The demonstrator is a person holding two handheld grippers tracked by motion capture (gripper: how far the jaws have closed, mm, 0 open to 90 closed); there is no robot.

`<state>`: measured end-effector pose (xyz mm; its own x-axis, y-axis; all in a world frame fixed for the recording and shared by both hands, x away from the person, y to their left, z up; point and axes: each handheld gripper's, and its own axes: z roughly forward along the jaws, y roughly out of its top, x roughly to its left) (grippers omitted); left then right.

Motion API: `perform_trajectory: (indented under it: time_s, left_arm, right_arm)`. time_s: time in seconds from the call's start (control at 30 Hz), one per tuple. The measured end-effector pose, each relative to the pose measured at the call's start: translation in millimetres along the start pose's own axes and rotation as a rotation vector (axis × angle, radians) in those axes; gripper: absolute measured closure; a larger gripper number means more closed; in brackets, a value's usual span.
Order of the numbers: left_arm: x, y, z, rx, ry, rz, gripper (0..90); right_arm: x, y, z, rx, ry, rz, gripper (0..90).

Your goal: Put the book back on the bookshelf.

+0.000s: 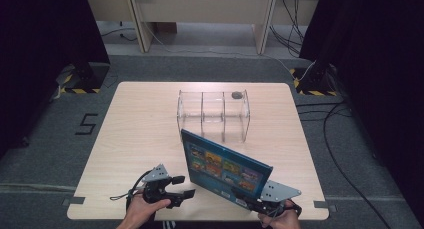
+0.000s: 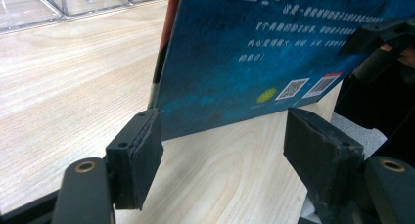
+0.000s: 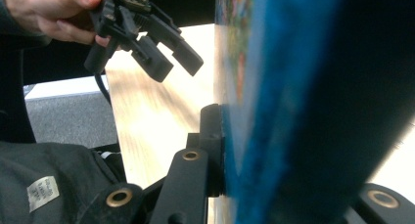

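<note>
The right gripper (image 1: pixel 255 203) pinched a blue book (image 1: pixel 225 166) upright at the table's (image 1: pixel 140 124) near edge. The left gripper (image 1: pixel 186 186), jaws spread, hovered just left; bare tabletop stretched toward the far clear organizer (image 1: pixel 213 115).

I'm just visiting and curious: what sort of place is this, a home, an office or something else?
Probably a lab or recording studio: a lone wooden table stands on grey carpet between black curtains, with hazard-striped stand bases, trailing floor cables and a tape "5" marked on the floor.
</note>
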<state>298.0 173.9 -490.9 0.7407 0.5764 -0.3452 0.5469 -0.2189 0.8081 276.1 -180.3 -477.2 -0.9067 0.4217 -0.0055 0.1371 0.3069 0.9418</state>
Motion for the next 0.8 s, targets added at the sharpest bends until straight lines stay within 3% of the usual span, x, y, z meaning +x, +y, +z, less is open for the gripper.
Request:
perform_trajectory:
  time_s: [0.23,0.3,0.47,0.6,0.67,0.8]
  left_arm:
    - [6.4,-4.1,-2.9,0.061,0.055,0.026,28.7]
    - [10.6,-6.8,-4.1,0.095,0.090,0.033,28.3]
    - [13.8,-10.5,-1.3,0.190,0.206,0.128,25.7]
    - [15.7,-14.1,1.9,0.237,0.265,0.167,21.2]
    - [15.2,-16.4,4.4,0.274,0.282,0.194,19.4]
    - [14.5,-17.9,5.4,0.269,0.282,0.204,17.2]
  right_arm:
    - [0.9,0.0,-0.2,0.001,-0.003,-0.005,82.7]
    - [-1.1,-1.3,-0.5,-0.003,-0.005,0.019,82.6]
    - [-1.5,-1.3,-0.9,-0.003,-0.009,0.017,82.4]
    - [-1.4,-1.1,-0.9,-0.002,-0.008,0.014,82.2]
    - [-1.4,-1.0,-1.1,-0.001,-0.009,0.011,82.0]
    - [-1.1,-0.7,-1.1,-0.001,-0.009,0.006,81.6]
